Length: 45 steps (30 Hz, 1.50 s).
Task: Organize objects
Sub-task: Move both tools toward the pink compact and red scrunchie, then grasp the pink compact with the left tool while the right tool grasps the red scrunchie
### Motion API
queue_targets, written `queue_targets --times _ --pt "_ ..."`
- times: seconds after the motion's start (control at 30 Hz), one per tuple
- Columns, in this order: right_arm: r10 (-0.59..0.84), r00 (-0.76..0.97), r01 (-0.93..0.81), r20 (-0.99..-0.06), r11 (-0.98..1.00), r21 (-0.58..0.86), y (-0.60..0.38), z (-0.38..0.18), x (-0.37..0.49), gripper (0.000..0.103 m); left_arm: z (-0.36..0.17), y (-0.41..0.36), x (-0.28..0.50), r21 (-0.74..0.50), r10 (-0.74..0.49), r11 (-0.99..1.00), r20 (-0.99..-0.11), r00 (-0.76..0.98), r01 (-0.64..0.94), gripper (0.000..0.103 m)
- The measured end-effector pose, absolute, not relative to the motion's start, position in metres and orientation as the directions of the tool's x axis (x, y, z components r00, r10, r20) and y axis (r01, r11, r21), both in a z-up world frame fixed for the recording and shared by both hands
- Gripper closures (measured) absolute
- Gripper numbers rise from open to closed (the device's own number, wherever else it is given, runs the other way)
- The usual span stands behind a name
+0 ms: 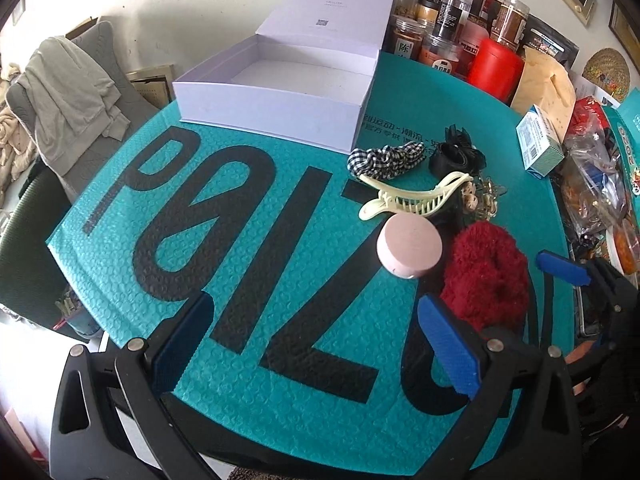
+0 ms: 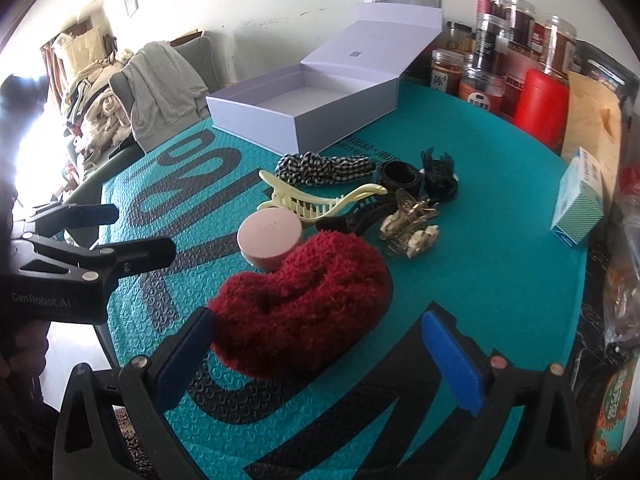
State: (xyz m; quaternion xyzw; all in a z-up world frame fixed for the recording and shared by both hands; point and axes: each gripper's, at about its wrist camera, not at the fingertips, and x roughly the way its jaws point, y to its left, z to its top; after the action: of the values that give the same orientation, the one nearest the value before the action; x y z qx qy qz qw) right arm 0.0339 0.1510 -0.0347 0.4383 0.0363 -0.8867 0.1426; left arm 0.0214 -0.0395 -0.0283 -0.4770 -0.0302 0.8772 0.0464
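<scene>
Clutter sits on the teal worktop (image 2: 500, 280); left hand-held gripper (image 1: 316, 340) hangs spread and empty; ahead the white box (image 2: 256, 110) lies open; the pink puck (image 2: 268, 240) looks rigid and slippery, better pinched across its rim; the red fluffy scrunchie (image 2: 304, 312), soft and light, lies between the right hand-held gripper (image 2: 320, 360)'s parted pads, unclamped.

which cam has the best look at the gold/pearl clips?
Right wrist. The gold and pearl clips lie unobstructed right of the black clip. In the left wrist view they are small and partly hidden behind the cream claw clip.
</scene>
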Motion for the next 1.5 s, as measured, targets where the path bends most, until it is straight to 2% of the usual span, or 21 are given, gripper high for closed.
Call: queue_targets --times 0.2,0.37,0.53,0.77,1.0,1.1,1.3,1.33,1.4,1.43,1.5 --pt "-0.269 -0.563 0.327 -0.781 -0.941 0.088 0.151 -0.039 0.025 0.002 -0.034 -0.029 -0.001 -0.1 0.133 -0.991 -0.842 -0.522 -0.09 0.001" --pt "-0.286 -0.575 0.352 -0.767 -0.932 0.085 0.158 -0.039 0.026 0.027 -0.041 -0.014 -0.014 -0.126 0.174 -0.984 -0.844 -0.507 -0.129 0.001" --pt "-0.296 -0.598 0.363 -0.745 -0.929 0.079 0.167 -0.035 0.032 0.046 -0.049 0.0 -0.025 -0.133 0.192 -0.979 -0.852 -0.488 -0.153 0.001" --pt "-0.292 -0.623 0.342 -0.725 -0.936 0.083 0.183 -0.03 0.04 0.061 -0.06 0.018 -0.036 -0.134 0.202 -0.976 -0.857 -0.474 -0.173 0.001" --pt "-0.241 -0.645 0.274 -0.725 -0.959 0.075 0.209 -0.025 0.045 0.062 -0.069 0.041 -0.042 -0.092 0.184 -0.973 -0.86 -0.475 -0.21 0.001" --pt "-0.227 -0.646 0.248 -0.728 -0.965 0.081 0.22 -0.023 0.048 0.062 -0.071 0.046 -0.041 -0.067 0.169 -0.973 -0.854 -0.491 -0.22 0.005" --pt "-0.216 -0.645 0.209 -0.733 -0.973 0.103 0.235 -0.025 0.053 0.062 -0.077 0.056 -0.037 -0.035 0.162 -0.966 -0.853 -0.496 -0.256 0.027" --pt "-0.218 -0.646 0.205 -0.732 -0.973 0.108 0.236 -0.025 0.053 0.06 -0.078 0.057 -0.036 -0.039 0.167 -0.965 -0.854 -0.492 -0.261 0.034" --pt "-0.213 -0.644 0.198 -0.735 -0.974 0.109 0.235 -0.025 0.051 0.05 -0.077 0.058 -0.033 -0.027 0.162 -0.964 -0.848 -0.504 -0.264 0.044" --pt "-0.208 -0.644 0.195 -0.736 -0.975 0.105 0.234 -0.025 0.051 0.038 -0.076 0.058 -0.031 -0.034 0.172 -0.962 -0.847 -0.504 -0.272 0.051" --pt "-0.196 -0.649 0.191 -0.735 -0.977 0.093 0.232 -0.026 0.049 0.03 -0.075 0.058 -0.028 -0.043 0.184 -0.959 -0.845 -0.502 -0.281 0.053"
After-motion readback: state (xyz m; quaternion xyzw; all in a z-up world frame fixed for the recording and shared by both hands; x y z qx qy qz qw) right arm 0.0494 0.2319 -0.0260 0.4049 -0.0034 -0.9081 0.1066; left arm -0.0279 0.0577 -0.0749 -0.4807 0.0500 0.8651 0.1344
